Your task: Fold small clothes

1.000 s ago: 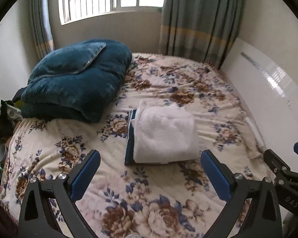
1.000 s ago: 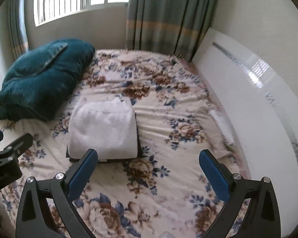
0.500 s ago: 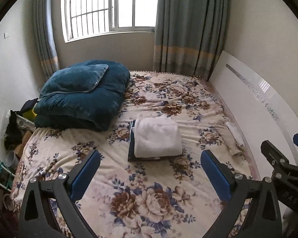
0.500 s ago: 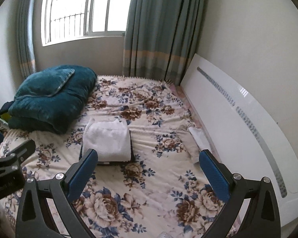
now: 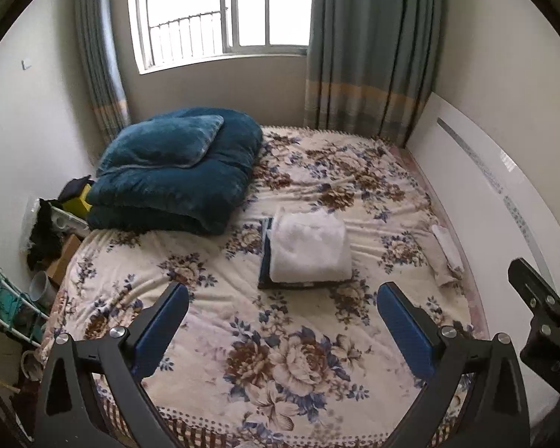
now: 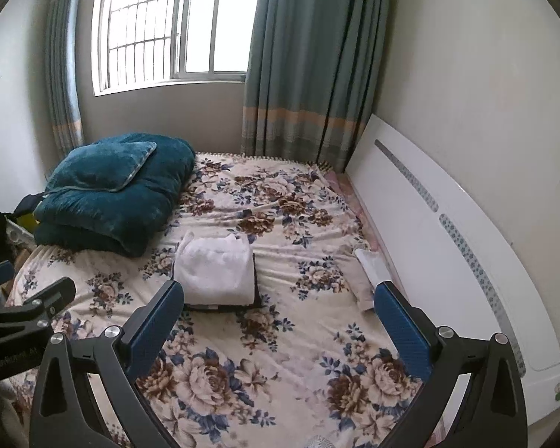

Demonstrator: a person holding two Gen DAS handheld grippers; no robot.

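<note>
A folded white fluffy garment (image 5: 310,250) (image 6: 216,268) lies on top of a folded dark navy garment (image 5: 266,257) (image 6: 257,291) in the middle of the floral bed (image 5: 280,354) (image 6: 280,336). My left gripper (image 5: 283,321) hovers well back from the stack, open, with nothing between its blue pads. My right gripper (image 6: 280,317) is also open and empty, held equally far back. Each gripper shows at the edge of the other's view.
A folded teal quilt with a pillow (image 5: 175,171) (image 6: 112,190) sits at the bed's far left. A white headboard (image 5: 504,194) (image 6: 448,231) runs along the right. A small white roll (image 5: 446,246) (image 6: 369,261) lies by it. Clutter (image 5: 48,239) crowds the floor at left.
Both grippers have pulled back and up from the folded stack, which now looks smaller and farther away. The stack itself has not moved.
</note>
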